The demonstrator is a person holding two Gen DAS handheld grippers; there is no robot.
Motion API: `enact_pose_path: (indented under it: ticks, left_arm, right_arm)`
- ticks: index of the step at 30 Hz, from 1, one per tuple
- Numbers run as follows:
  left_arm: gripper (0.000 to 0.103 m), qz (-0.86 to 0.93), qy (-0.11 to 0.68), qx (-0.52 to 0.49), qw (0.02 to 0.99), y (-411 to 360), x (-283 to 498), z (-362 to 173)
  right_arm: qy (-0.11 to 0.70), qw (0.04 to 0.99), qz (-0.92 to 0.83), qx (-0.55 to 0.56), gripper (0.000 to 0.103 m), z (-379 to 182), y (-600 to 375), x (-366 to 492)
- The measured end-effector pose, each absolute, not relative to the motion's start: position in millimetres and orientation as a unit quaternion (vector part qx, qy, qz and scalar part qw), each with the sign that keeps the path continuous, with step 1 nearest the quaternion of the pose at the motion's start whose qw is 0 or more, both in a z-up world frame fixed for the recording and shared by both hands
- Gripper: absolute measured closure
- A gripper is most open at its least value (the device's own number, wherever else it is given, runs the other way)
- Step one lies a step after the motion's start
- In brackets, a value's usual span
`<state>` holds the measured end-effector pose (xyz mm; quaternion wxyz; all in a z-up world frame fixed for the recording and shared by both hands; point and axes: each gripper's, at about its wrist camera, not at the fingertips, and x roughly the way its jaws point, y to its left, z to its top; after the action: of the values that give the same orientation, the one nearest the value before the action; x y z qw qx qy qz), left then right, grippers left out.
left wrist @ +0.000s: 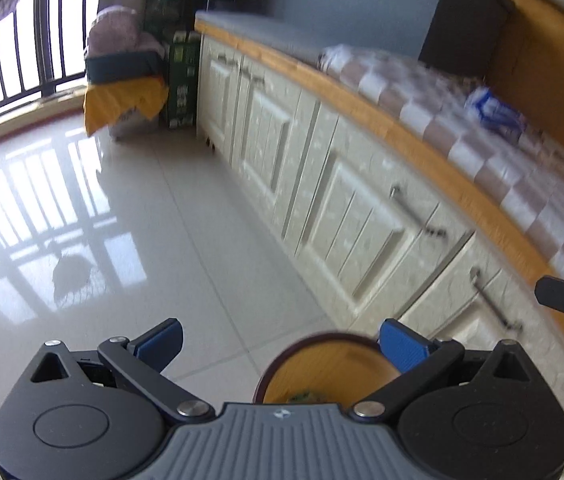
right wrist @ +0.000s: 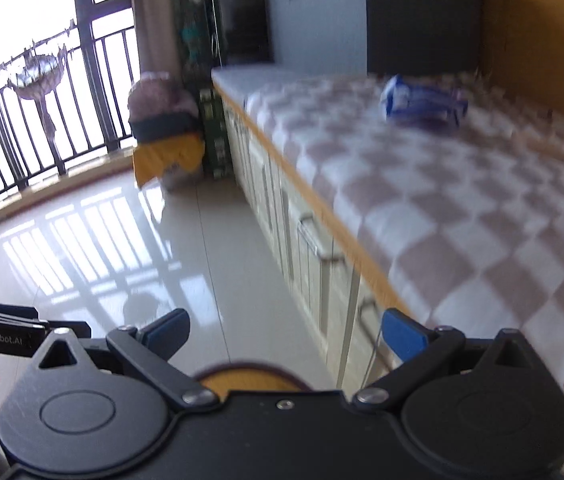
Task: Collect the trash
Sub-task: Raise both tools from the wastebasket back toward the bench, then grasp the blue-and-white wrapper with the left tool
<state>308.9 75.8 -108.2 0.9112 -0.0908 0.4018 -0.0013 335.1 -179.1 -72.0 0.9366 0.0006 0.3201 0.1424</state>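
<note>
The glossy pale tiled floor (left wrist: 130,216) fills the left half of both views, mirroring the window's black railing (right wrist: 62,120). Along it from 12 to 4 o'clock runs a long cabinet bench of cream panelled doors (left wrist: 321,184) with a wood edge, topped by a soft checked blanket (right wrist: 461,220) in brown and white. On the blanket at 1 o'clock lies a crumpled blue-and-white wrapper (right wrist: 421,102), blurred. A round bin (left wrist: 325,372), yellow inside with a dark rim, sits just below the left claw (left wrist: 282,344), whose flat blue pads are spread wide, empty. The right claw (right wrist: 285,334) is likewise spread wide, holding nothing
</note>
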Motion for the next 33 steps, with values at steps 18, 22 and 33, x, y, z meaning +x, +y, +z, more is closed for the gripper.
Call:
enact_pose_path:
  ticks: [18, 22, 33]
  left_arm:
    - [0.0, -0.057, 0.183, -0.061, 0.98, 19.1, 365.3, -19.4]
    - [0.0, -0.09, 0.137, -0.055, 0.985, -5.2, 391.2, -9.5]
    - [0.0, -0.185, 0.1, 0.0, 0.978, -80.1, 476.6, -13.0]
  right_arm:
    - [0.11, 0.993, 0.042, -0.002, 0.0, 10.7, -241.1, 379.5]
    - [0.09, 0.996, 0.013, -0.011, 0.0, 15.4, -268.5, 401.4]
    - [0.093, 0.99, -0.095, 0.048, 0.0, -1.9, -372.0, 485.0]
